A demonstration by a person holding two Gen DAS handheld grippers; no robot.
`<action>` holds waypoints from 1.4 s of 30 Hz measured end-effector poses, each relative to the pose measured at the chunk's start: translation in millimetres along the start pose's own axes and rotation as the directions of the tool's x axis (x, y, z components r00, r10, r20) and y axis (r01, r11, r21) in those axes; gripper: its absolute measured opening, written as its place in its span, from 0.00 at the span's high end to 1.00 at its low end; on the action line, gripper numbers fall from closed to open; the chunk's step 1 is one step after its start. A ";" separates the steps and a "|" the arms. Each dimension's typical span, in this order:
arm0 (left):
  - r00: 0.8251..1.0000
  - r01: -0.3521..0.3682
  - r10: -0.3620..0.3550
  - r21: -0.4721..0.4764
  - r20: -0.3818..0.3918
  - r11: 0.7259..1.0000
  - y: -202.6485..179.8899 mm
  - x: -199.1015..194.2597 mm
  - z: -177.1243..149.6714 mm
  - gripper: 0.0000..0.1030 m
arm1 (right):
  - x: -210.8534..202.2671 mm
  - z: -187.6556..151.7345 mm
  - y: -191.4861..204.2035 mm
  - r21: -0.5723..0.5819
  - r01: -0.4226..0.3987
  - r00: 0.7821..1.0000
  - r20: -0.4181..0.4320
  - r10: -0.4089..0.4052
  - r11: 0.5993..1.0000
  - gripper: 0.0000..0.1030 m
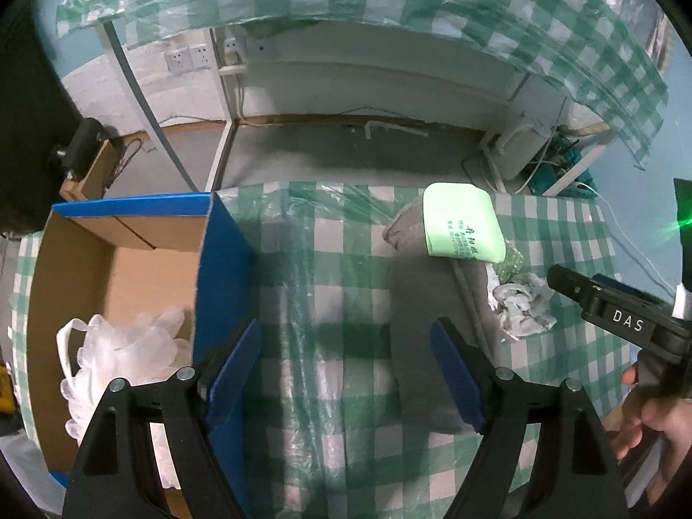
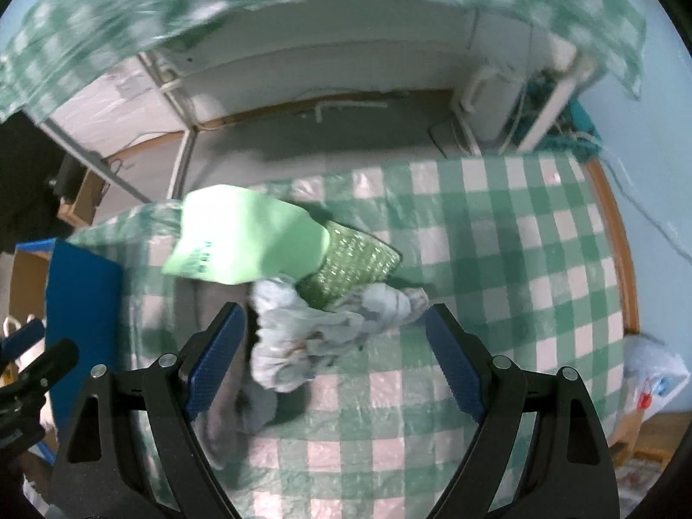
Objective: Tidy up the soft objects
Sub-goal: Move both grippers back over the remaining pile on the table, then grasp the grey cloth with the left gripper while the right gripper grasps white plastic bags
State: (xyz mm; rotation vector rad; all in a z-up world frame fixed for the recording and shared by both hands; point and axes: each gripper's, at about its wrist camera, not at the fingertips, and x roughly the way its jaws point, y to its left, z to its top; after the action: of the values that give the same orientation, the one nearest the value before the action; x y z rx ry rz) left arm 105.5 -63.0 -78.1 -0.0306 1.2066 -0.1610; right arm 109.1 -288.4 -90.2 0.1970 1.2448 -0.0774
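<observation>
The crumpled white cloth (image 2: 328, 328) lies on the checked tablecloth (image 2: 519, 259), approx. centred between the fingers of the right gripper (image 2: 333, 354). It touches a grey garment (image 1: 424, 302) on its left and a green bubble-wrap pouch (image 2: 350, 264) behind it. A pale green packet (image 1: 460, 225) rests on top of the grey garment and overlaps the pouch.

Right gripper: jaws spread wide, nothing held; pads stand either side of the white cloth without contact, as far as the blurred right-wrist view allows. Left gripper (image 1: 346, 372): jaws likewise wide apart and empty, hovering over the tablecloth w/ the grey garment's near end by its right pad.

The blue-walled cardboard box (image 1: 216, 259) stands at the table's left edge, just beside the left gripper. It already contains a white mesh bath sponge (image 1: 125, 359). This is probably the destination for the remaining soft items.

Fault risks from here:
- Closing on the white cloth may also pinch the grey garment's edge, since the two touch; lifting would then drag the garment and tip the packet off.
- A shallow pinch may catch only one fold; the cloth would unravel and trail during transfer.
- The plastic-covered tablecloth is loose and wrinkled; pads driven too low may snag it.
- Both grippers work near each other; crossing paths toward the box risks collision.
</observation>
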 end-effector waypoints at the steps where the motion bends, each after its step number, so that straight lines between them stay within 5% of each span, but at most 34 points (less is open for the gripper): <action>1: 1.000 0.001 -0.001 0.000 -0.003 1.000 -1.7 1.8 0.6 0.21 | 3.5 0.4 -3.7 0.017 -0.003 1.000 -0.008 0.003 1.000 0.17; 19: 0.998 -0.020 0.020 0.004 -0.057 1.000 -18.0 41.8 10.7 0.20 | 47.3 1.7 -10.5 0.058 0.034 0.995 -0.093 -0.028 0.998 0.17; 26: 0.997 0.000 0.002 0.023 -0.077 1.000 -32.4 47.1 8.7 0.20 | 66.4 -7.2 -15.4 0.113 -0.018 0.989 -0.147 0.034 0.993 0.17; 35: 0.996 0.006 -0.005 0.020 -0.090 1.000 -36.0 50.4 6.6 0.20 | 61.3 -16.3 -20.2 0.100 -0.061 0.986 -0.152 0.076 0.993 0.72; 42: 0.995 0.026 -0.024 0.020 -0.101 0.999 -43.3 51.2 5.2 0.20 | 47.3 -28.4 -23.7 -0.012 0.001 0.991 -0.135 -0.002 1.000 0.82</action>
State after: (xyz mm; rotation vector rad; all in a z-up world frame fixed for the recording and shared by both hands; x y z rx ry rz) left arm 123.4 -113.3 -119.0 -0.0192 1.3051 -0.1997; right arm 93.8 -304.0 -146.2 0.1935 1.3796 -0.0585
